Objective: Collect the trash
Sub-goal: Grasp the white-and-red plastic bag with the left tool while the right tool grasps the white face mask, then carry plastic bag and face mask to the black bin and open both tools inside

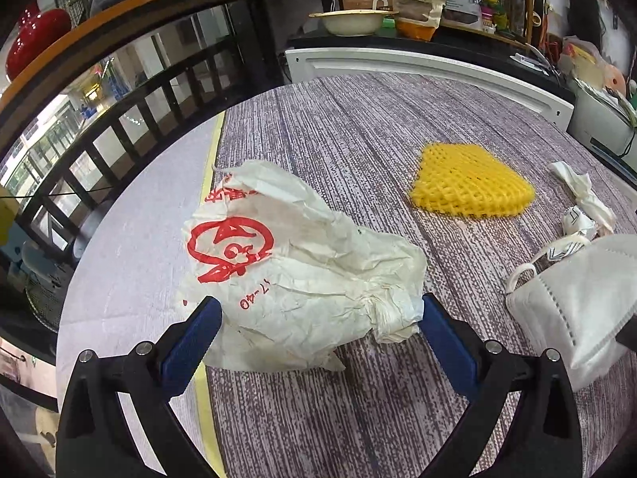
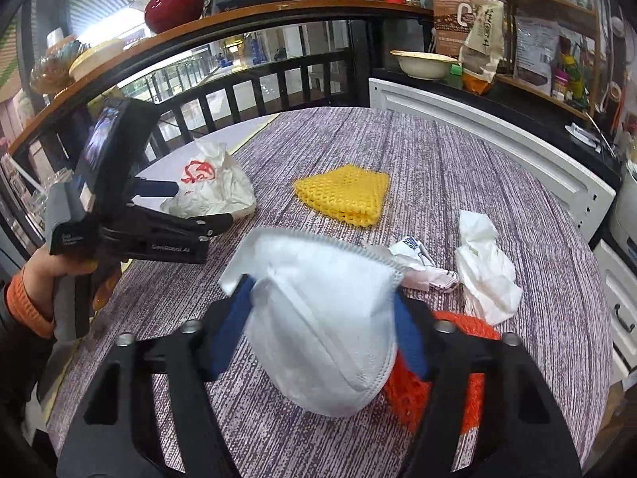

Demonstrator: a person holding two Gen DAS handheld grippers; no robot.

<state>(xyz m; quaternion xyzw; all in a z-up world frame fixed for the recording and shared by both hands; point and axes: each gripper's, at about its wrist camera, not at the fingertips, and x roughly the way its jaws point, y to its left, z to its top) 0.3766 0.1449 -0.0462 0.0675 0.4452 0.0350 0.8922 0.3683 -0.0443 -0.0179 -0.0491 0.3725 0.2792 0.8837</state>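
Left gripper (image 1: 318,310): jaws spread around the crumpled paper bag (image 1: 294,275); should close squarely on its bunched end. Right gripper (image 2: 322,310): jaws pinching the white face mask (image 2: 318,318); should lift it clear of the counter (image 2: 438,159).

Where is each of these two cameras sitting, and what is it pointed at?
Left wrist: on the left gripper, looking down along its blue fingers at a crumpled paper bag between them.
Right wrist: on the right gripper, facing a white face mask between its fingers; the person's hand shows at left.
Shared: bag, mask, yellow foam net on the table.
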